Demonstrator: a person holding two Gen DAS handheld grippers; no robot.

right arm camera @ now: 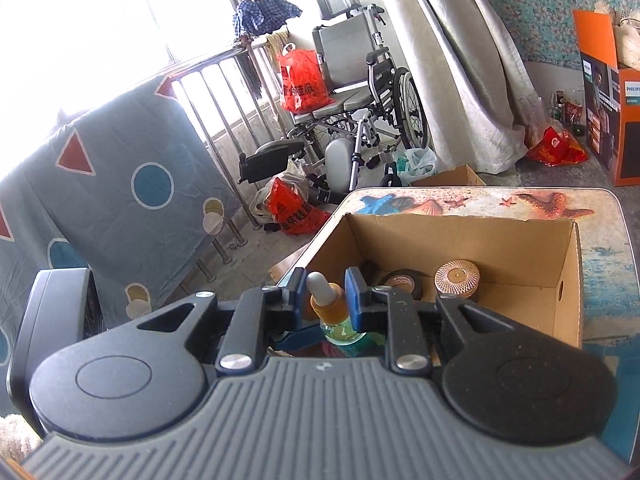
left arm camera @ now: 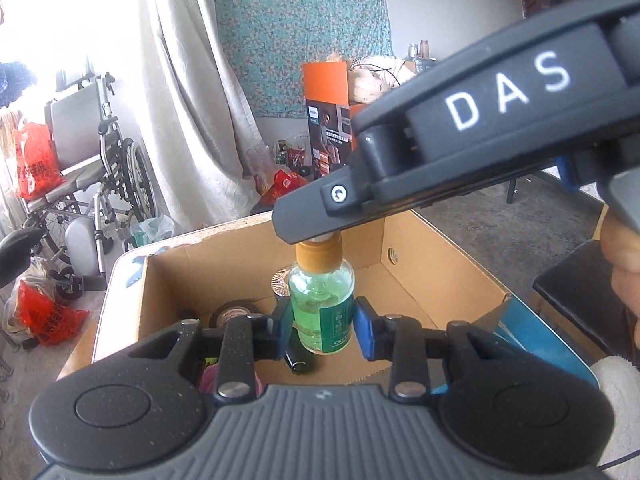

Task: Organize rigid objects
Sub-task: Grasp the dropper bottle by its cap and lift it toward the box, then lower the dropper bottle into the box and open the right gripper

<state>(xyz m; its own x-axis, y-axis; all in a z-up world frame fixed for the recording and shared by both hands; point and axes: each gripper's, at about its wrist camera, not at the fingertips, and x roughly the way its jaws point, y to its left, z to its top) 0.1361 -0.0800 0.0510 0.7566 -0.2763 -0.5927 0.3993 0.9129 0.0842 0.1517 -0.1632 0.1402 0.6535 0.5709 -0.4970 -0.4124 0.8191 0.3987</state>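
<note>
A small glass bottle (left arm camera: 320, 304) of green liquid, with a gold dropper cap (left arm camera: 318, 256), hangs above an open cardboard box (left arm camera: 440, 280). My left gripper (left arm camera: 322, 330) is shut on the bottle's body, a blue pad against each side. My right gripper (left arm camera: 304, 220) comes in from the upper right over the cap. The right wrist view shows my right gripper (right arm camera: 326, 300) shut on the dropper cap (right arm camera: 326, 306), with the green glass (right arm camera: 340, 332) just below. In the box (right arm camera: 520, 256) lie a black tape roll (right arm camera: 400, 282) and a pink ribbed jar (right arm camera: 456, 278).
The box stands on a table with a seashell print (right arm camera: 480, 200). A small dark bottle (left arm camera: 300, 364) lies on the box floor under the left gripper. A wheelchair (right arm camera: 360, 92), red bags (right arm camera: 292, 212) and an orange carton (right arm camera: 616, 120) stand on the floor beyond. A black stool (left arm camera: 580, 300) is at the right.
</note>
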